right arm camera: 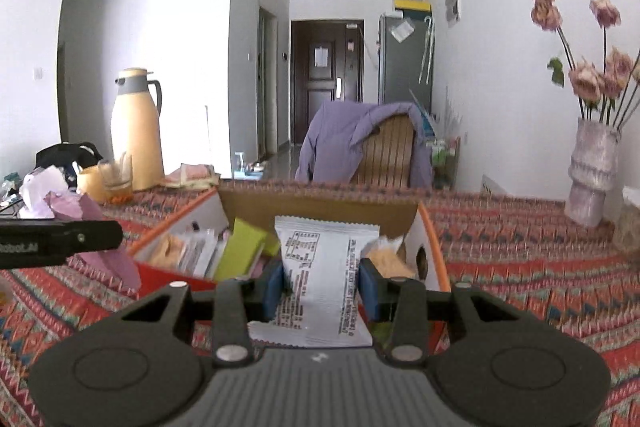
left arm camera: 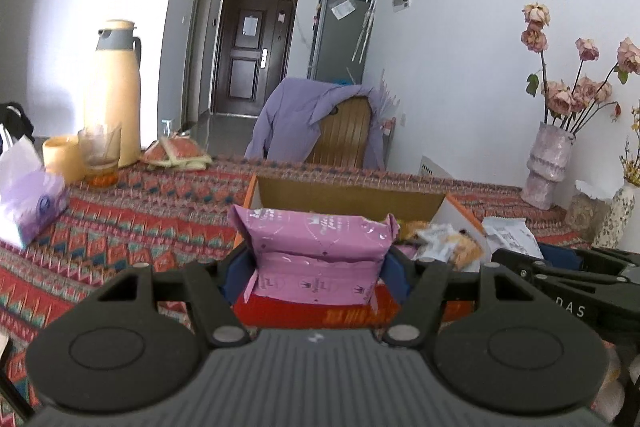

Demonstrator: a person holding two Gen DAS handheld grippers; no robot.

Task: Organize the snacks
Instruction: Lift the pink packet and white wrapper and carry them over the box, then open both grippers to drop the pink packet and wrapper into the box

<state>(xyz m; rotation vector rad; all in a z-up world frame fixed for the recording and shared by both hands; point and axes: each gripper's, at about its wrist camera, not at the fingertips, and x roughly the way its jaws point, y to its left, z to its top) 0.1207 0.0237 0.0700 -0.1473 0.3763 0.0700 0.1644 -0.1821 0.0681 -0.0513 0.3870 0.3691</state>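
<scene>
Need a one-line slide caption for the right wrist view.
Right gripper shut on a white snack packet, held at the open cardboard box of snacks.

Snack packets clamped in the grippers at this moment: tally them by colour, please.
Pink packet, in the left gripper: 1
White packet, in the right gripper: 1
Total: 2, both at the open box.

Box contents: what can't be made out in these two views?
- Left wrist: the pink packet in the left gripper hides most of the box interior; packets at right are blurred.
- Right wrist: the white packet in the right gripper covers the box's middle; its print is too small to read.
- Both views: the box floor is hidden.
</scene>
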